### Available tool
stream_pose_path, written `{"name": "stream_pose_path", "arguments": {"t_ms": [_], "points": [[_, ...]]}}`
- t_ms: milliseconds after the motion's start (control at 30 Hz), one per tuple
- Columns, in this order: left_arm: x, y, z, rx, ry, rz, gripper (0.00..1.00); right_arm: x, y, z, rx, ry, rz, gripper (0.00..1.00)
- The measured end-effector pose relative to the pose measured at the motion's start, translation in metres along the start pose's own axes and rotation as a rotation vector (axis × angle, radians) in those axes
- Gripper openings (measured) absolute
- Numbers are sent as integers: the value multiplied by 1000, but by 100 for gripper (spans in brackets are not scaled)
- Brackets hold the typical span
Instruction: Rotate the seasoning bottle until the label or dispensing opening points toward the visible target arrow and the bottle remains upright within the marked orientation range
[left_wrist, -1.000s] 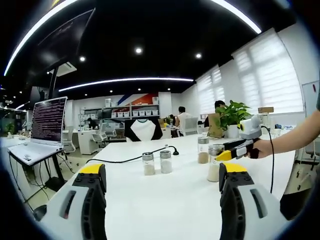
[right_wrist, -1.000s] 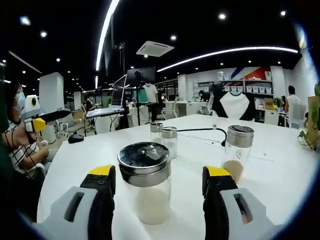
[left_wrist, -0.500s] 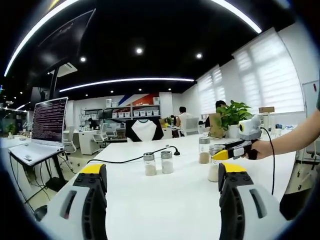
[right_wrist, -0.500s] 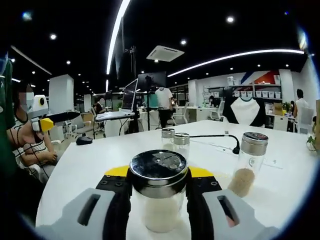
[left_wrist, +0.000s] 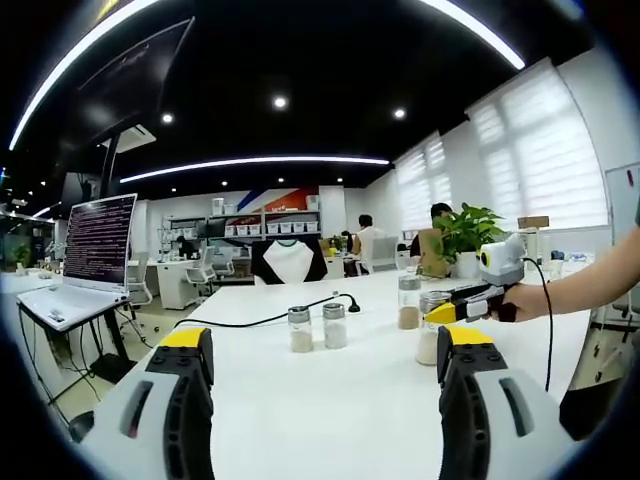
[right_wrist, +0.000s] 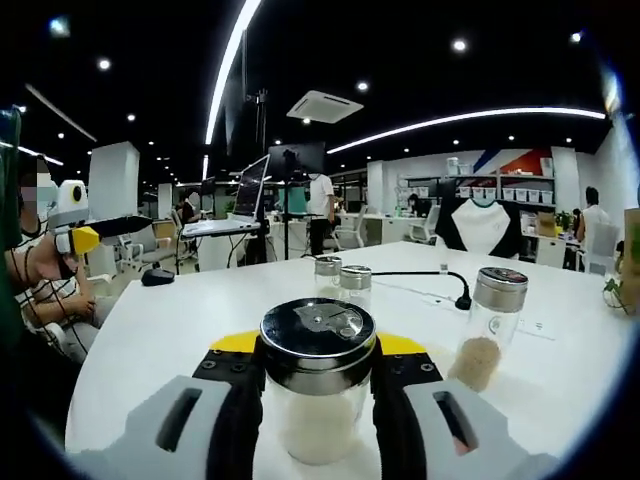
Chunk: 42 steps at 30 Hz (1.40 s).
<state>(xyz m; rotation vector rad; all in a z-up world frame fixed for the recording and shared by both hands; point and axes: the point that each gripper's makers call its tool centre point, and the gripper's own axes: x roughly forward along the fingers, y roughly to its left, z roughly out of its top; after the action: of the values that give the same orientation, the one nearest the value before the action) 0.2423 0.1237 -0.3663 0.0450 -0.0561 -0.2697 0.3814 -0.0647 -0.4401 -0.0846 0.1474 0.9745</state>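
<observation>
Glass with a steel shaker lid, the seasoning bottle (right_wrist: 318, 385) of white powder stands upright near the table's (right_wrist: 170, 330) near edge, the right gripper (right_wrist: 317, 400) clenched on its sides. A bottle of brown seasoning (right_wrist: 485, 328) stands near it to the right, and two small shakers (right_wrist: 342, 286) stand farther in, by a black cable (right_wrist: 420, 274). The left gripper (left_wrist: 325, 362) hangs over the table with jaws spread wide, holding nothing. A laptop (left_wrist: 80, 262) sits beyond the table's left edge.
</observation>
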Motion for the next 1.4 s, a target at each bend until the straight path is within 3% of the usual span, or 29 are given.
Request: {"name": "stream_pose_path", "arguments": {"t_ms": [1400], "points": [[5,-10,-9,7,17,-25,98,-1,-4,2,30,15,-274,40]]}}
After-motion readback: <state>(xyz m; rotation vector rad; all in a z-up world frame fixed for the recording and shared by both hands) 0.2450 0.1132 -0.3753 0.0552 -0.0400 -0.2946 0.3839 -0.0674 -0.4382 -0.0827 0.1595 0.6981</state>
